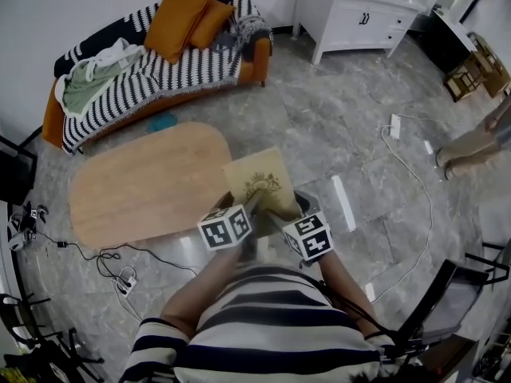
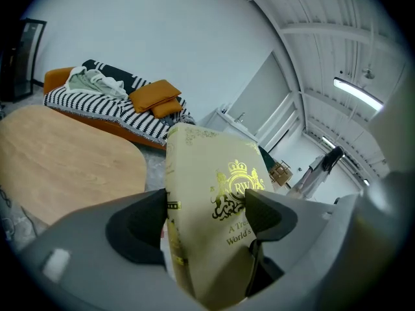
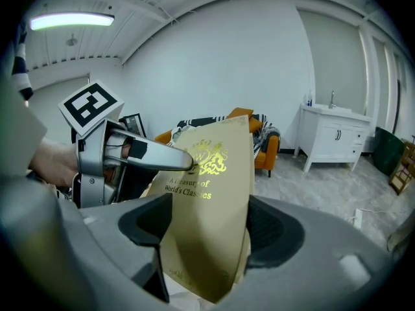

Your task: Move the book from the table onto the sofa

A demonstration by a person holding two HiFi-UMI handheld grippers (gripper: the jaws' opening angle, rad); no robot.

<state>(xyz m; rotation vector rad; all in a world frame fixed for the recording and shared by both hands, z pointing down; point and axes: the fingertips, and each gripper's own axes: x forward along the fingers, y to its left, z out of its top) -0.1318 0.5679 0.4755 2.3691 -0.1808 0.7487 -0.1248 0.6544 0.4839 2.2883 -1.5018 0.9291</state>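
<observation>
A cream book with gold lettering is held up off the wooden table, just past its right end. Both grippers clamp its near edge. My left gripper is shut on the book, one jaw on each cover. My right gripper is shut on the same book from the other side. The orange sofa with a striped throw stands at the far left, beyond the table, and shows in the left gripper view as the sofa.
Orange cushions and a green-white garment lie on the sofa. A white cabinet stands at the back right. Cables and a power strip trail over the floor at right, a black chair at near right, a person at far right.
</observation>
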